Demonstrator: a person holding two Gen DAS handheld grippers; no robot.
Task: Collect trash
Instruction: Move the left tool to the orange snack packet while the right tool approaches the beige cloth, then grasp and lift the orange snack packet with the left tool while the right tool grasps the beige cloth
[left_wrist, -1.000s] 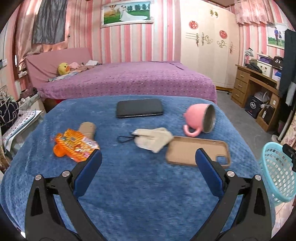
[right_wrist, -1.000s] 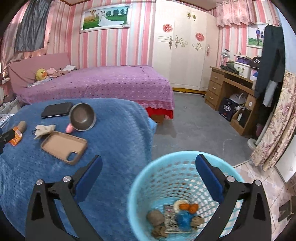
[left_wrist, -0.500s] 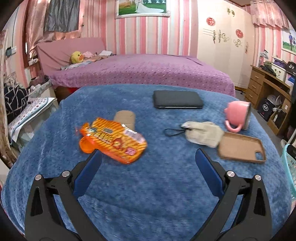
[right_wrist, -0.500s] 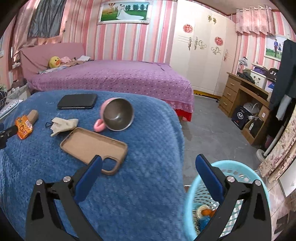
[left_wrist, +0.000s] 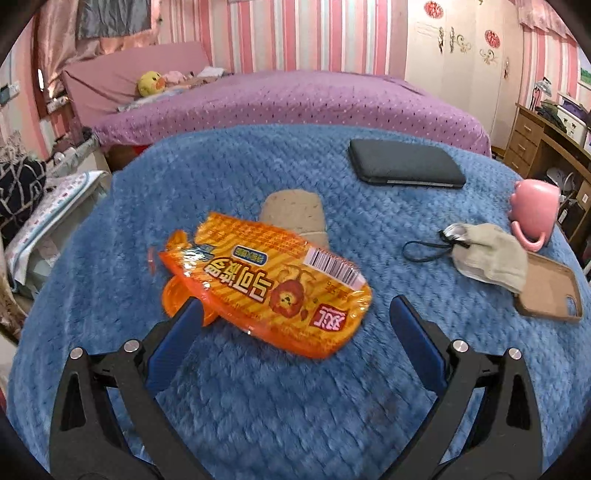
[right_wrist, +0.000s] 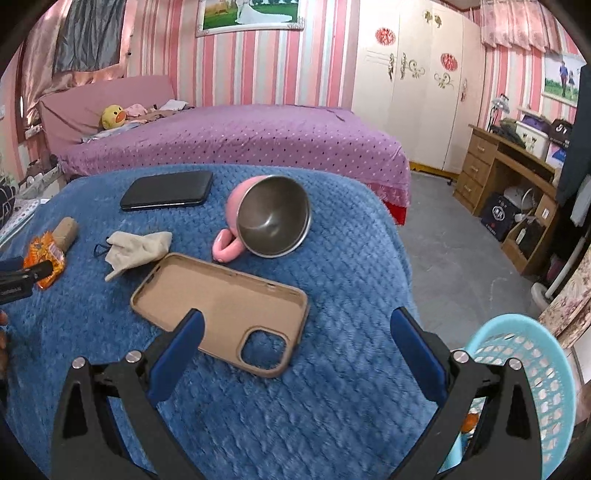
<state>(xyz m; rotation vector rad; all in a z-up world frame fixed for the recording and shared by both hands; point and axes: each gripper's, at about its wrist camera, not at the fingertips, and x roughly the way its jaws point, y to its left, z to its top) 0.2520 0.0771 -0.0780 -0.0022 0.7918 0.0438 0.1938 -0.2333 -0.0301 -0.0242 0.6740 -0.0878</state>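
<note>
An orange snack wrapper (left_wrist: 266, 280) lies on the blue blanket (left_wrist: 295, 398), its near edge between the open fingers of my left gripper (left_wrist: 295, 339). Behind it sits a tan cardboard tube (left_wrist: 295, 212). A beige face mask (left_wrist: 487, 254) with a black loop lies to the right. In the right wrist view my right gripper (right_wrist: 295, 343) hangs open over a tan phone case (right_wrist: 214, 299), with the wrapper (right_wrist: 44, 254) far left beside the left gripper's tip. A light blue basket (right_wrist: 532, 391) stands at the lower right, off the blanket's edge.
A pink mug (right_wrist: 266, 218) lies on its side behind the phone case. A black phone (right_wrist: 166, 190) rests farther back. A purple bed (right_wrist: 240, 136) stands beyond, a wooden desk (right_wrist: 517, 173) at the right, and grey floor between them.
My left gripper has closed in on the orange wrapper, which now lies between its fingers. My right gripper has swung left, away from the basket and over the phone case.
</note>
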